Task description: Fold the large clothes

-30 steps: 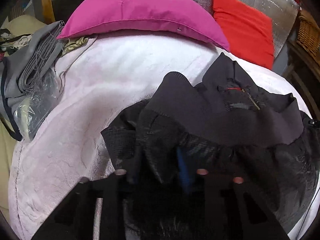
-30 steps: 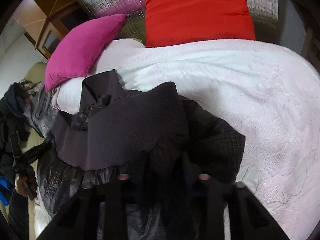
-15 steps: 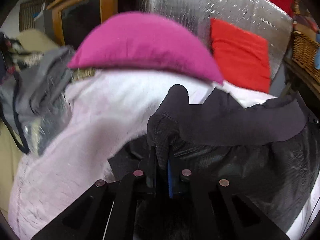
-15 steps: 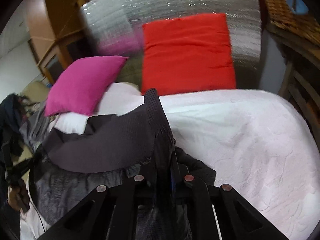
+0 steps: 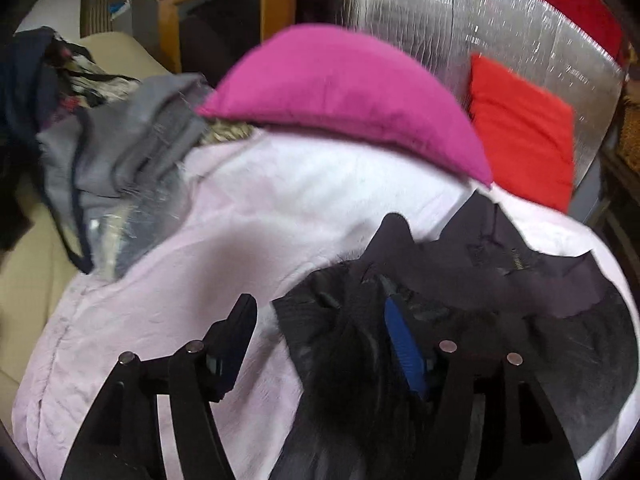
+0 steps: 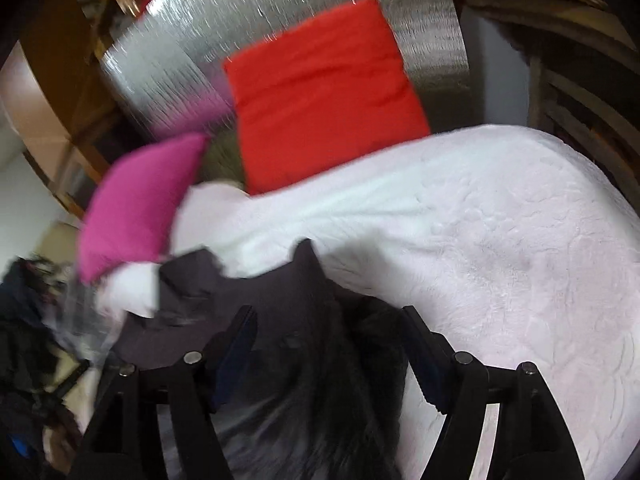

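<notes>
**Insp:** Status, both claws?

**Me:** My left claw (image 5: 320, 320): jaws opening, standing apart. Black jacket (image 5: 460, 280) bunched between them, nearer the right-hand finger w/ the blue pad; left-hand finger sits over bare blanket. Pads not pressing the cloth, as far as I can see. My right claw (image 6: 328, 328): jaws opening too, a fold of the same jacket (image 6: 296, 300) lying in the gap, no pinch visible.

**Insp:** Where's the jacket re: bed?

**Me:** Heaped on the pale pink blanket (image 5: 160, 320), at the near edge, directly ahead of & under both claws. Ribbed hem peaks up just past the fingertips; collar w/ zip farther back in left view. Frames blurred, so fine detail unclear.

**Insp:** Surroundings?

**Me:** Pink pillow (image 5: 340, 96) at the head of the bed, beyond the jacket, apart from it. Red cushion (image 6: 324, 92) against a silver foil panel (image 6: 192, 48). Grey clothes (image 5: 120, 152) piled left of the blanket.
</notes>
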`<state>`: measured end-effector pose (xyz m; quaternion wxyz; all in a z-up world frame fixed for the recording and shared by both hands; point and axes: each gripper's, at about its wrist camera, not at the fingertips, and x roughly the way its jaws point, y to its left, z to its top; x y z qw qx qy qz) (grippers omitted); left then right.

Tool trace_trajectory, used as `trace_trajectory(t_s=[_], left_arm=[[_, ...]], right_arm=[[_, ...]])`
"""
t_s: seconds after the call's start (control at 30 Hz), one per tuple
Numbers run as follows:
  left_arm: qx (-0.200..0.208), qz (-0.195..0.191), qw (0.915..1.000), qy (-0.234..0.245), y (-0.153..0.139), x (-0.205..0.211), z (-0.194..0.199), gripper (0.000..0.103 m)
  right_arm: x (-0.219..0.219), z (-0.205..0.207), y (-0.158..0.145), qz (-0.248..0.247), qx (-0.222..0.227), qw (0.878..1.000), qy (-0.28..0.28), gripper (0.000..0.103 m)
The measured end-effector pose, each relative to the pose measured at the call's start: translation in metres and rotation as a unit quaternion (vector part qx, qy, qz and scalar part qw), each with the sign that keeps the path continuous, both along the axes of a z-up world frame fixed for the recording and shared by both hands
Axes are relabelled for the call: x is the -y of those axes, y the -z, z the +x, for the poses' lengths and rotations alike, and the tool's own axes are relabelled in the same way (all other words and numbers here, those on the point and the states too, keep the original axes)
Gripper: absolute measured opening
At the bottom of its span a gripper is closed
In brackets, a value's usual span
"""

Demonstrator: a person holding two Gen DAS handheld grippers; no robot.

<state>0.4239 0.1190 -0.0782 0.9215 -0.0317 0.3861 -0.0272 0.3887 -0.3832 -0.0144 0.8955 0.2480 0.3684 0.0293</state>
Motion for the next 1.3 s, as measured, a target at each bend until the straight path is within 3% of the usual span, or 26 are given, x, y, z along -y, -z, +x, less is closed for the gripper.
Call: trace_trajectory(t_s=[0.13, 0.23, 0.33, 0.5, 0.53, 0.57, 0.6, 0.63, 0.67, 0.73, 0.8, 0.87, 0.93, 1.03, 1.13, 1.17, 1.23, 1.3], left_arm=[[0.028, -0.013, 0.9995, 0.012, -0.008, -0.017, -0.059, 0.077], [0.014, -0.030, 0.9995, 0.002, 0.010, -0.033, -0.092, 0.079], [-0.030, -0.047, 0.9984, -0.005, 0.032, -0.038, -0.101, 0.079], [-0.028, -0.077, 0.9967, 0.001, 0.034, -0.030, -0.103, 0.079], [-0.027, -0.071, 0.9971, 0.004, 0.033, -0.027, -0.100, 0.079], [-0.031, -0.062, 0.9976, 0.004, 0.035, -0.022, -0.095, 0.079], [-0.036, -0.060, 0.9975, 0.003, 0.039, -0.020, -0.093, 0.079], [-0.048, -0.062, 0.9969, 0.004, 0.044, -0.016, -0.087, 0.079], [-0.056, -0.061, 0.9965, 0.007, 0.048, -0.013, -0.084, 0.057], [-0.061, -0.040, 0.9973, -0.005, 0.050, -0.011, -0.082, 0.027], [-0.068, -0.049, 0.9965, -0.010, 0.052, -0.014, -0.080, 0.026], [-0.086, -0.038, 0.9955, -0.012, 0.064, -0.014, -0.075, 0.027], [-0.098, -0.018, 0.9950, -0.010, 0.071, -0.010, -0.072, 0.027], [-0.092, -0.009, 0.9954, -0.027, 0.057, -0.013, -0.078, 0.031], [-0.055, 0.004, 0.9975, -0.045, 0.032, -0.015, -0.093, 0.061], [-0.024, 0.012, 0.9982, -0.054, 0.016, -0.013, -0.102, 0.069], [0.017, 0.014, 0.9984, -0.052, -0.003, -0.005, -0.109, 0.075], [0.037, 0.008, 0.9991, -0.018, -0.019, 0.021, -0.111, 0.078]], right_arm=[[-0.016, -0.051, -0.001, 0.004, 0.016, 0.999, -0.032, 0.076], [-0.021, -0.076, 0.030, -0.028, -0.031, 0.999, -0.033, 0.076], [-0.018, -0.083, 0.048, -0.030, -0.056, 0.998, -0.026, 0.076], [-0.028, -0.073, 0.054, -0.052, -0.066, 0.995, -0.047, 0.074], [-0.032, -0.070, 0.055, -0.059, -0.068, 0.995, -0.053, 0.069], [-0.034, -0.069, 0.057, -0.064, -0.075, 0.994, -0.057, 0.046], [-0.033, -0.069, 0.060, -0.064, -0.084, 0.993, -0.057, 0.028], [-0.034, -0.066, 0.060, -0.065, -0.086, 0.992, -0.060, 0.023], [-0.038, -0.065, 0.057, -0.076, -0.088, 0.991, -0.066, 0.014], [-0.044, -0.068, 0.047, -0.099, -0.082, 0.989, -0.074, 0.011], [-0.046, -0.070, 0.046, -0.109, -0.079, 0.988, -0.073, 0.011], [-0.046, -0.064, 0.068, -0.139, -0.110, 0.981, -0.073, 0.011], [-0.046, -0.059, 0.085, -0.125, -0.123, 0.983, -0.062, 0.012], [-0.033, -0.064, 0.073, -0.079, -0.102, 0.991, -0.025, 0.024], [-0.025, -0.074, 0.048, -0.084, -0.076, 0.994, 0.004, 0.029], [-0.025, -0.078, 0.038, -0.082, -0.062, 0.995, 0.009, 0.029], [-0.032, -0.082, 0.020, -0.059, -0.035, 0.998, 0.005, 0.036], [-0.053, -0.078, 0.007, -0.024, -0.015, 0.999, -0.023, 0.084]])
